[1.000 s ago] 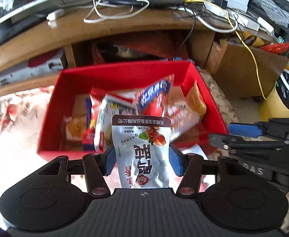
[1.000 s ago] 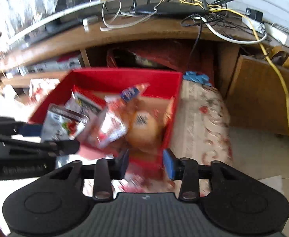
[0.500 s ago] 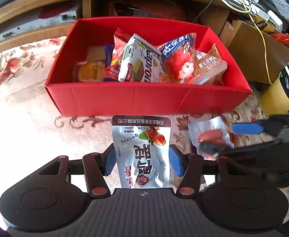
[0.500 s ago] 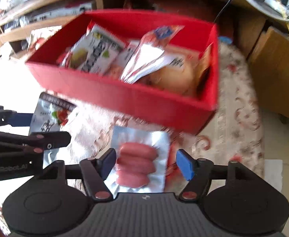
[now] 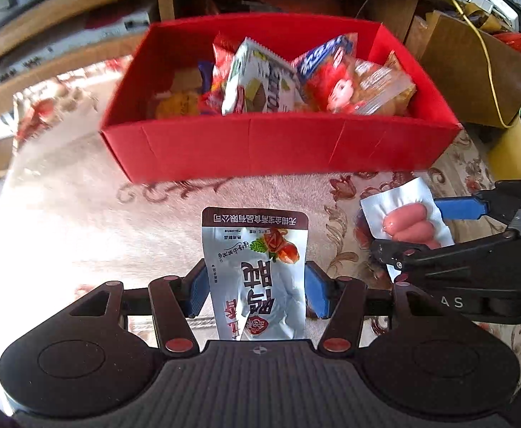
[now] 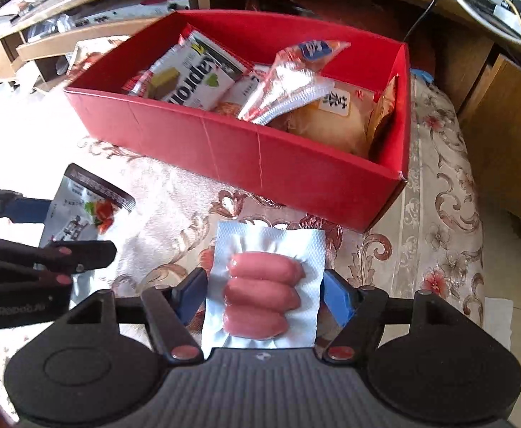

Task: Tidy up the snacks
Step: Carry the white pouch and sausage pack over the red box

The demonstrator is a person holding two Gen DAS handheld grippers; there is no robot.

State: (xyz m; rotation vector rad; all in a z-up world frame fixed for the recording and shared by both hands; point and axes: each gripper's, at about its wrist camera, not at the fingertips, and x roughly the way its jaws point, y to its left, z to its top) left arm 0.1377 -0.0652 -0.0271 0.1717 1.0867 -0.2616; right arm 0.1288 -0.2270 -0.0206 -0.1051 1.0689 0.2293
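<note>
So the left gripper (image 5: 255,290) has its pads pinched on a silver snack pouch (image 5: 256,267), same as a second ago. The change is on the right: the right gripper (image 6: 264,294), which was empty over the box a second back, now has its blue pads right at the edges of a vacuum-packed sausage pack (image 6: 264,292) lying on the patterned cloth (image 6: 435,192), though I can't tell if it's squeezing yet. The red box (image 6: 260,164) sits just beyond, already stuffed. Looks like both go in next.
</note>
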